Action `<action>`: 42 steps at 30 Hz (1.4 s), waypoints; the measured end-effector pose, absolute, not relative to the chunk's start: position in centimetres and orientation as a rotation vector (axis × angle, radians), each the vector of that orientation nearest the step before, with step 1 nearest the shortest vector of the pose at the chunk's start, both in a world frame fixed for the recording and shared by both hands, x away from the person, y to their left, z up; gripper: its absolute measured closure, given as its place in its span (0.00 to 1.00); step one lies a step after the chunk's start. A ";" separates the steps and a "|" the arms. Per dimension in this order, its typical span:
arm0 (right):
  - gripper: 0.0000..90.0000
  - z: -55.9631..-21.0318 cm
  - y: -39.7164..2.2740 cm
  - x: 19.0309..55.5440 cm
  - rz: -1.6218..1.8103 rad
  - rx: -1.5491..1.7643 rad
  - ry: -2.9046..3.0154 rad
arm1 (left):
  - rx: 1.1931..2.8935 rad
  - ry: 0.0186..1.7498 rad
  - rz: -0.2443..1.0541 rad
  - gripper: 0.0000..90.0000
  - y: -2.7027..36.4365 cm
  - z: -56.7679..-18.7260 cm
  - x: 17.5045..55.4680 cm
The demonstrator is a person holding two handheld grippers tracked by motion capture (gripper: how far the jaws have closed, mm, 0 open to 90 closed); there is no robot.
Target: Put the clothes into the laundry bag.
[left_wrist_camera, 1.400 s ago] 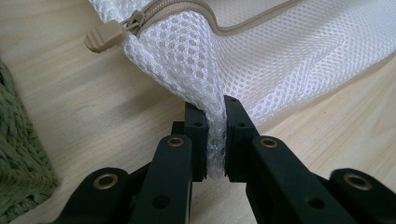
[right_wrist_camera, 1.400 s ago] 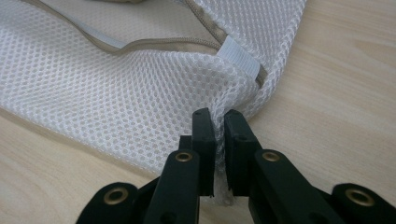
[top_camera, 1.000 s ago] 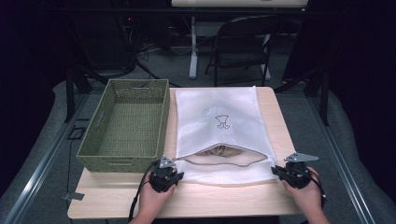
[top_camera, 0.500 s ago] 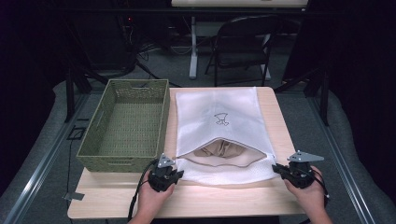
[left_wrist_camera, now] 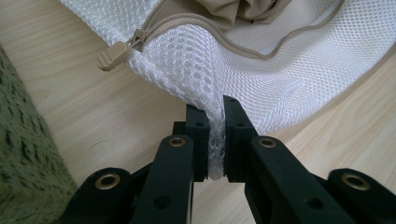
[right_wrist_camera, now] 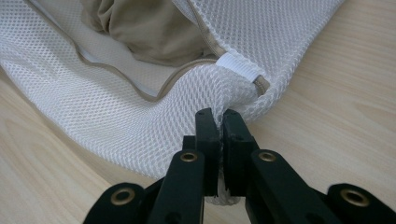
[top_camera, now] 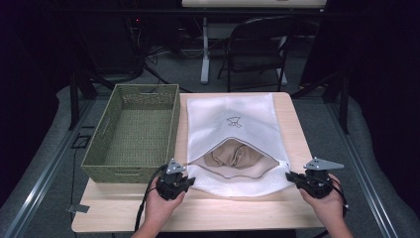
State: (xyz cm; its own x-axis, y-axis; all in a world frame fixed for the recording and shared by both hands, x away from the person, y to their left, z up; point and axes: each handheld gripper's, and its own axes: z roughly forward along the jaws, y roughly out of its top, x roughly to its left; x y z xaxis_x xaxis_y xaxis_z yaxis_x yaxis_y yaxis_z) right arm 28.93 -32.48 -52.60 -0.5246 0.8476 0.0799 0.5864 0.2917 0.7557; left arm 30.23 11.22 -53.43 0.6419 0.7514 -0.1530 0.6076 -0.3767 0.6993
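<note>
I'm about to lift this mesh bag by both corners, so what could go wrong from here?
The zipper mouth gapes, so the tan garment may spill out. The left gripper and right gripper each pinch a thin fold of mesh bag, which might slip or tear.

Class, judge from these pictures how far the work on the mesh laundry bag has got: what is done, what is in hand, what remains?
Done: the mesh bag is unzipped, its mouth gaping over the beige garment. In hand: the left gripper and right gripper each pinch a near corner of the mesh. Left, probably: getting the garment out, perhaps into the green basket, which holds nothing yet.
</note>
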 end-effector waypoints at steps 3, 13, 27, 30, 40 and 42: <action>0.96 -52.3 -32.2 29.1 1.097 1.286 2.239 | 2.120 1.050 0.242 0.93 11.1 -53.1 30.4; 0.97 -51.3 -31.9 29.7 1.101 1.253 2.264 | 2.126 1.035 0.246 0.92 10.6 -51.4 31.0; 0.97 -50.2 -31.6 30.2 1.095 1.219 2.291 | 2.209 1.030 0.180 0.91 10.2 -50.5 32.0; 0.97 -50.0 -31.5 30.3 1.089 1.214 2.294 | 2.224 1.020 0.171 0.92 10.3 -50.3 32.2; 0.96 -49.3 -31.4 30.6 1.060 1.181 2.302 | 2.228 1.014 0.182 0.92 10.3 -49.6 32.6; 0.96 -49.0 -31.4 30.7 1.056 1.174 2.309 | 2.226 1.008 0.199 0.92 10.3 -49.5 32.6</action>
State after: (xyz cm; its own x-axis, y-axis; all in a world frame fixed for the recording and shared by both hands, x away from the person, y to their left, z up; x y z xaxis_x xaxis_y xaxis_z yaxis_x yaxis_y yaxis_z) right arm 30.67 -31.37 -49.01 -0.5992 0.8001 0.0292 0.5452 0.3811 0.7467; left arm 32.57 10.28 -49.45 0.6887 0.7131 -0.1313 0.6099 -0.4717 0.6368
